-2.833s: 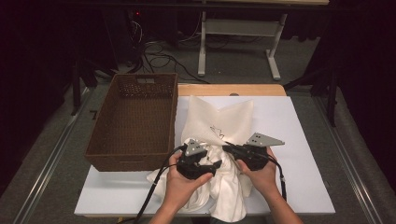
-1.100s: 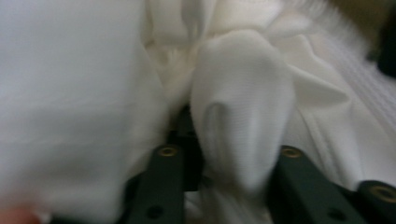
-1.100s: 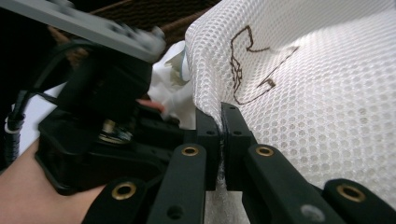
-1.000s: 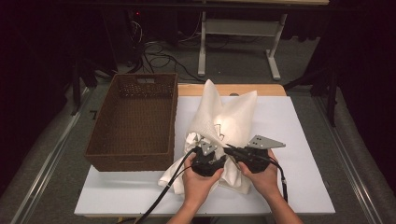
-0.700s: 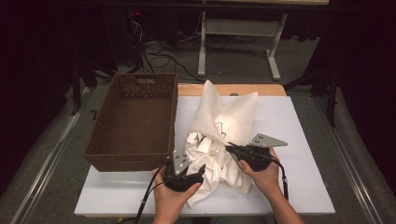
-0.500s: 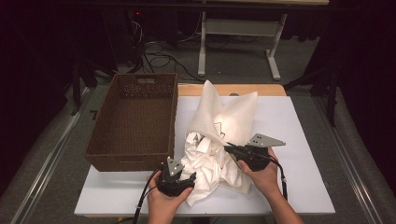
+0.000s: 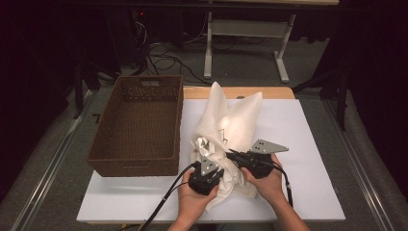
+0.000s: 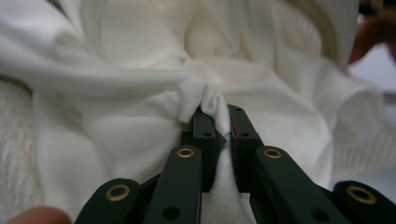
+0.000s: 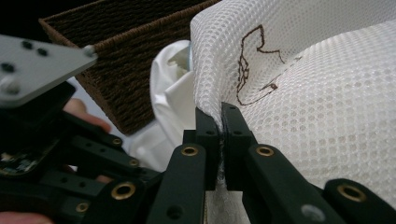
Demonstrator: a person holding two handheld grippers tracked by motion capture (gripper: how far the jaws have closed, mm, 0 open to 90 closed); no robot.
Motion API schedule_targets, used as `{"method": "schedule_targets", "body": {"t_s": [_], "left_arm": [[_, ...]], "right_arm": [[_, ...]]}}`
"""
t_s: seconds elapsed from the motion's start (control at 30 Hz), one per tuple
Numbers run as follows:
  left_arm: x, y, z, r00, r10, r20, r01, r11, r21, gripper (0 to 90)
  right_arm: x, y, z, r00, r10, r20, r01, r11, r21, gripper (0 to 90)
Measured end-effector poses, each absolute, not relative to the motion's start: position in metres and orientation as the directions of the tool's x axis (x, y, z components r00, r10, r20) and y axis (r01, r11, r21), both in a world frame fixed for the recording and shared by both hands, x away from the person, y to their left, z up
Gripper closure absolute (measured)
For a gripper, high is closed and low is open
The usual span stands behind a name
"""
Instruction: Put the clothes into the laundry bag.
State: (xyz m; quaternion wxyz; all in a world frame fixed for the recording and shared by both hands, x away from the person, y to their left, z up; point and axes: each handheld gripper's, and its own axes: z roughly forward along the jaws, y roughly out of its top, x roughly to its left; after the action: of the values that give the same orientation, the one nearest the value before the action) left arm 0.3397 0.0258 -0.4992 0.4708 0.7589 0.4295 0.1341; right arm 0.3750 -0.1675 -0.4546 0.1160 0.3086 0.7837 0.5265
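both grippers pinch the white laundry beside the basket

the left gripper (image 8: pixel 218 122) has just been closing its fingers (image 8: pixel 203 135), and in the left gripper view they now pinch a small fold of smooth white cloth (image 8: pixel 140 116) between them, the fabric bunching into a peak just above the tips. around that pinch the cloth spreads in soft crumpled folds.

the right gripper (image 9: pixel 219 126) has its fingers (image 9: pixel 233 128) pressed together on the edge of a white mesh bag (image 9: pixel 327 93), the netting caught between the pads. the mesh bears a thin brown stitched outline just above the grip, and the left gripper's dark body shows at the left of that view.

in the high view the two grippers sit close together at the near side of the heap, the left gripper (image 7: pixel 206 177) at its near left edge and the right gripper (image 7: pixel 250 162) just to its right, each held in a hand that comes in from the bottom. the mesh bag (image 7: pixel 235 115) stands up in two peaks behind them, with the smooth cloth (image 7: pixel 226 180) crumpled at its near end.

the heap lies on the white surface (image 7: pixel 308 144), just right of a brown wicker basket (image 7: pixel 137 127), whose right wall is near the cloth.
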Motion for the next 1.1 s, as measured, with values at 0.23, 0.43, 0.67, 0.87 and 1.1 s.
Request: {"method": "schedule_targets", "body": {"t_s": [0.23, 0.43, 0.67, 0.87, 1.1], "left_arm": [[0.366, 0.015, -0.510, 0.547, 0.807, -0.223, 0.544, -0.140, 0.828, 83.7], [0.354, 0.027, -0.502, 0.611, 0.769, -0.188, 0.534, -0.225, 0.815, 68.3], [0.360, 0.030, -0.513, 0.601, 0.774, -0.198, 0.596, -0.269, 0.757, 70.7], [0.359, 0.032, -0.518, 0.588, 0.781, -0.210, 0.596, -0.244, 0.765, 75.6], [0.359, 0.031, -0.518, 0.575, 0.787, -0.225, 0.608, -0.226, 0.761, 76.9]], "right_arm": [[0.376, -0.178, -0.452, -0.782, 0.602, 0.161, 0.371, 0.243, 0.896, 88.9], [0.380, -0.183, -0.455, -0.756, 0.638, 0.147, 0.391, 0.259, 0.883, 88.2], [0.383, -0.171, -0.455, -0.741, 0.667, 0.073, 0.368, 0.313, 0.875, 69.1], [0.394, -0.160, -0.456, -0.732, 0.678, 0.067, 0.392, 0.339, 0.855, 51.1], [0.399, -0.135, -0.454, -0.721, 0.692, -0.020, 0.359, 0.399, 0.844, 73.2]]}}
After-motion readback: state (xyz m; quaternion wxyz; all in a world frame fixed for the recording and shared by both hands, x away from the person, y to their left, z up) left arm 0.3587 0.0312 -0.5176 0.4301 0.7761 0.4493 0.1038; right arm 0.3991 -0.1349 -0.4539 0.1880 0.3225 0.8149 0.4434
